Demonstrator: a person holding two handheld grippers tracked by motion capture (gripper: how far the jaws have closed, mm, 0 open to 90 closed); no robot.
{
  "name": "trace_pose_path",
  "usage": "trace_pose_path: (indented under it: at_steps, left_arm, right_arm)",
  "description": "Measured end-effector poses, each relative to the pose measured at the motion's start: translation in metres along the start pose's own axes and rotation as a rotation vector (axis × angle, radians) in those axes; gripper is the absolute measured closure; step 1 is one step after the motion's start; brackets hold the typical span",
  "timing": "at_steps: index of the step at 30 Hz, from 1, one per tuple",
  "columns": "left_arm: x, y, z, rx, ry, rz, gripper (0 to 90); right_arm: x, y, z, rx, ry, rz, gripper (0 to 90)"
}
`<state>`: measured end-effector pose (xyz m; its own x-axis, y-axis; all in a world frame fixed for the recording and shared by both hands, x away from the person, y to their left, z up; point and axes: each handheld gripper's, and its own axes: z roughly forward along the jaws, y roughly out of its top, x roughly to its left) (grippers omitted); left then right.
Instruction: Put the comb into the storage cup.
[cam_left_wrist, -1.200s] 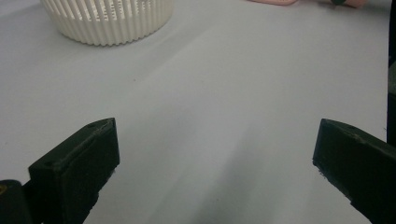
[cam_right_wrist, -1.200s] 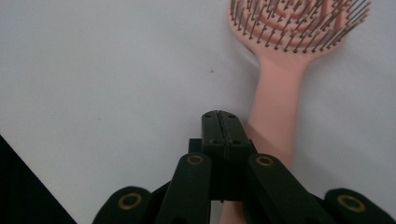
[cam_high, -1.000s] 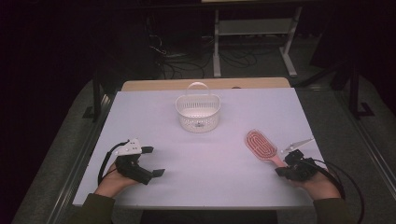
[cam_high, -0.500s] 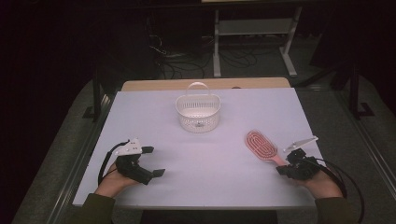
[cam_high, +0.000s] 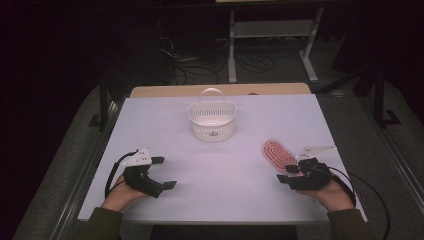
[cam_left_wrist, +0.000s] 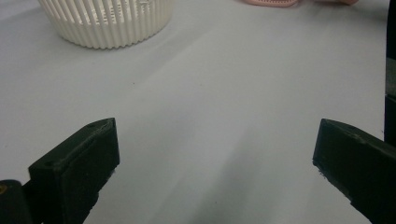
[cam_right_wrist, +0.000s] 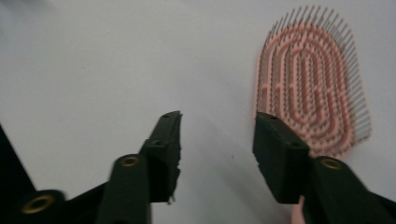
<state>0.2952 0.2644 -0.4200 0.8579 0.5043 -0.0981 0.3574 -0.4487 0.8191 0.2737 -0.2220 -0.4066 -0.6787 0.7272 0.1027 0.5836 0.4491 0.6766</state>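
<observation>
We see a pale table (cam_high: 225, 200) with a wooden board (cam_high: 165, 90) showing along its far edge. Near the far middle stands a white slatted basket (cam_high: 212, 131), upright, its handle raised; we also mark its ribbed wall in the left gripper view (cam_left_wrist: 107, 23). On the right half lies a pink hairbrush (cam_high: 277, 154), bristles up, well apart from the basket; its looped bristle rows are clear in the right gripper view (cam_right_wrist: 310, 84). Beyond the table we note a white metal stand (cam_high: 270, 30) and cables (cam_high: 190, 60) on the dark floor.
</observation>
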Motion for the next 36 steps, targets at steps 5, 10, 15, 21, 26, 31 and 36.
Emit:
trace_pose_path:
  at_steps: [5, 10, 15, 21, 26, 31, 36]
  left_arm:
    - [0.0, 0.0, 0.001, 0.003, -0.001, 0.002, 0.6]
    - [0.0, 0.0, 0.001, 0.002, -0.001, 0.001, 0.6]
    - [-0.001, 0.0, 0.001, 0.002, -0.003, 0.003, 0.6]
    - [0.0, 0.0, 0.001, 0.001, -0.003, 0.0, 0.6]
    - [0.0, 0.0, 0.0, 0.001, -0.005, 0.002, 0.6]
    - [0.0, -0.001, 0.001, 0.005, -0.007, 0.001, 0.6]
    - [0.0, -0.001, 0.001, 0.005, -0.007, 0.002, 0.6]
  right_arm:
    - [0.006, 0.006, 0.01, -0.041, 0.005, -0.036, 30.3]
    - [0.011, 0.009, 0.019, -0.066, 0.009, -0.052, 14.0]
    - [0.011, 0.013, 0.025, -0.092, 0.024, -0.025, 0.0]
    - [0.013, 0.015, 0.024, -0.112, 0.02, -0.029, 0.0]
    - [0.015, 0.015, 0.024, -0.107, 0.018, -0.038, 0.0]
    - [0.015, 0.016, 0.024, -0.105, 0.018, -0.03, 0.0]
    - [0.016, 0.016, 0.024, -0.097, 0.026, -0.037, 0.0]
